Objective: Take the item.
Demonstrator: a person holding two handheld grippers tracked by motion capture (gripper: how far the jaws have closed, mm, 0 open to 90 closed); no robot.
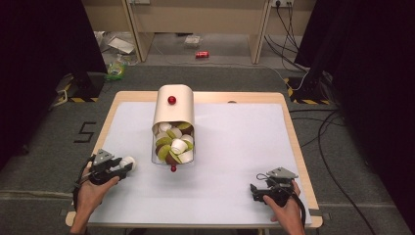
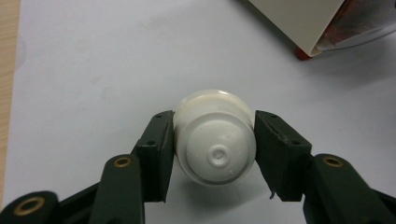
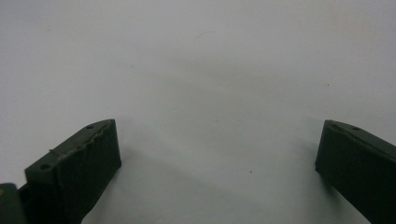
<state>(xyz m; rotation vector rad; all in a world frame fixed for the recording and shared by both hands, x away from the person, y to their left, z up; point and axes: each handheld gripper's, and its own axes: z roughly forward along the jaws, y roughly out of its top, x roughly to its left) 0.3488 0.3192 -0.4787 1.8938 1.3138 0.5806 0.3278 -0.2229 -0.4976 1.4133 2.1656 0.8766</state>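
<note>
Left hand-held gripper (image 2: 214,149) is clamped on a small white plastic capsule cup (image 2: 215,140), base facing the camera, sitting low over the white-covered table (image 1: 235,161) at about 8 o'clock from the cream rounded container (image 1: 173,110) (full of white, green and brown capsules). Right hand-held gripper (image 3: 217,163) has its jaws wide apart, nothing between them.

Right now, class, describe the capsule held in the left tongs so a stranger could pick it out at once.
Start at the cream box with red knobs lying mid-table, spilling capsules. Look towards the near left edge: the left tongs clamp a small white plastic capsule. It alone sits apart from the pile.
</note>
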